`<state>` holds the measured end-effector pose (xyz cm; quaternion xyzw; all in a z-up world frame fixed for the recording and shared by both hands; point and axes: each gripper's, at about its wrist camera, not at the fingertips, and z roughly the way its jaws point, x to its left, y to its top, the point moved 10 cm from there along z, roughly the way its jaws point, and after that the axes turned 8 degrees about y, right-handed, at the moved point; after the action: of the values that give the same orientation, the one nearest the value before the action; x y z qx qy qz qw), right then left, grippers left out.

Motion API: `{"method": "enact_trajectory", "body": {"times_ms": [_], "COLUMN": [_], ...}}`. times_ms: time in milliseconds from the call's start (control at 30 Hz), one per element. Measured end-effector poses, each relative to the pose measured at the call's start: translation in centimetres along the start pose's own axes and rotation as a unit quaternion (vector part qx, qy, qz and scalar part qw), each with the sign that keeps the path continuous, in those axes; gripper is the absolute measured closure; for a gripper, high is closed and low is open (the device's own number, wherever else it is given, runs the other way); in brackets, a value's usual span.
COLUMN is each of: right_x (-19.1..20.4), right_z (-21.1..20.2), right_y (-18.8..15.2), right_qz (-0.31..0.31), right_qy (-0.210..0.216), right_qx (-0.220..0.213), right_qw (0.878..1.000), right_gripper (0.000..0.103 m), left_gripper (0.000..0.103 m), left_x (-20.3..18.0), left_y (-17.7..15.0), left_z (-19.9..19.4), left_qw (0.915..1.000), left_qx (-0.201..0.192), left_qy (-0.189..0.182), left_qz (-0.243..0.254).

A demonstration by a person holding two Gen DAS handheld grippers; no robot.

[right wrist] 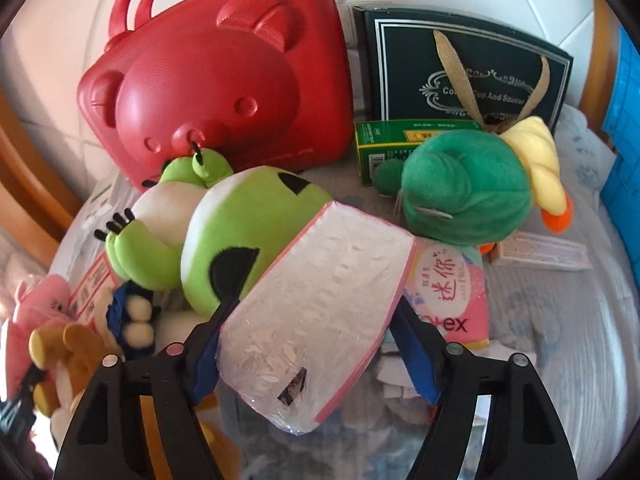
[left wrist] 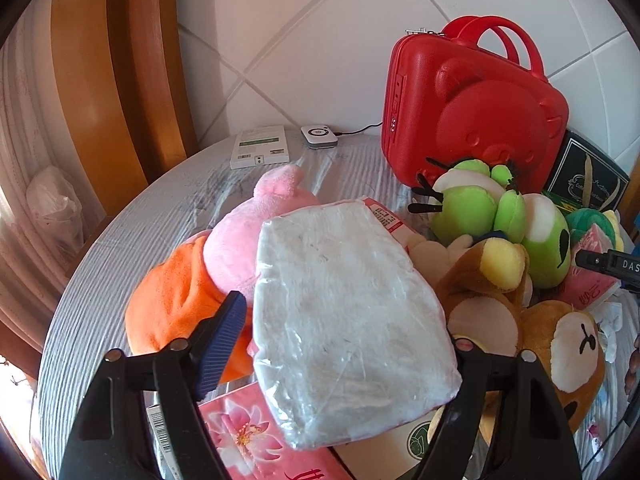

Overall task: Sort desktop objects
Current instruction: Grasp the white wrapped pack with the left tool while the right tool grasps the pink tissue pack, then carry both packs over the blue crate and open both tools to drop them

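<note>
Tissue pack (right wrist: 316,316) btwn frog plush (right wrist: 224,236) & pink pkt (right wrist: 456,300), red case (right wrist: 216,80) behind.

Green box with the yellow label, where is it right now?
In the right wrist view the green box stands upper right of centre, in front of the dark gift bag, between the red case and the dark green plush.

The dark gift bag (right wrist: 468,68) reads "Cup And Saucer"; the pink packet (right wrist: 452,292) "ex".

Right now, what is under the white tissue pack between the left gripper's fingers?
Under the white tissue pack lie a pink plush in orange, a pink flowered pack and a white box. The rest beneath is hidden.
</note>
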<state>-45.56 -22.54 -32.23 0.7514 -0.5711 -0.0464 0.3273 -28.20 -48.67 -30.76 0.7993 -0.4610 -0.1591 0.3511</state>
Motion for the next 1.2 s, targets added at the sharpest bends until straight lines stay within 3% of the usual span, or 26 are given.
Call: {"method": "enact_trajectory", "body": {"times_ms": [33,133,300,567,733,833,933,1033,1200], "right_x": [-0.4,-1.1,-0.6,0.7,1.4,1.5,1.5,1.2,-0.5], "right_z": [-0.2,-1.0,-3.1,-6.3,-9.8,-12.8,-16.6,-21.4,-31.7], "right_y": [-0.2,-0.5,-1.2,-1.1,-0.6,-0.6,-0.8,-1.1,-2.2], "right_qz": [0.0,-0.003,-0.04,-0.057,-0.053,-0.05,-0.043,-0.037,-0.028], "right_qy": [0.007,0.03,0.046,0.061,0.073,0.076,0.082,0.08,0.06], "right_qx": [0.002,0.01,0.012,-0.01,-0.041,-0.063,-0.093,-0.134,-0.215], "right_qw": [1.0,0.999,0.998,0.996,0.995,0.994,0.991,0.987,0.974], "right_gripper": [0.034,0.042,0.044,0.044,0.044,0.044,0.044,0.044,0.044], "left_gripper": [0.046,0.051,0.053,0.053,0.053,0.053,0.053,0.053,0.053], "left_x": [-0.3,-1.2,-0.8,-1.0,-1.4,-2.6,-5.2,-9.2,-16.8], "left_y": [-0.1,-0.2,-0.5,0.2,1.2,1.8,2.1,1.9,1.9], "left_z": [0.2,0.0,-1.0,-5.2,-8.6,-11.1,-14.0,-17.4,-24.1], "left_qw": [1.0,0.9996,0.9995,0.9974,0.9946,0.991,0.9838,0.9715,0.9406], "left_qx": [0.004,0.0,0.0,-0.041,-0.072,-0.091,-0.113,-0.133,-0.171], "left_qy": [-0.002,-0.005,-0.022,-0.038,-0.047,-0.071,-0.103,-0.149,-0.236], "left_qz": [0.004,0.027,0.024,0.046,0.057,0.066,0.093,0.128,0.173]}}
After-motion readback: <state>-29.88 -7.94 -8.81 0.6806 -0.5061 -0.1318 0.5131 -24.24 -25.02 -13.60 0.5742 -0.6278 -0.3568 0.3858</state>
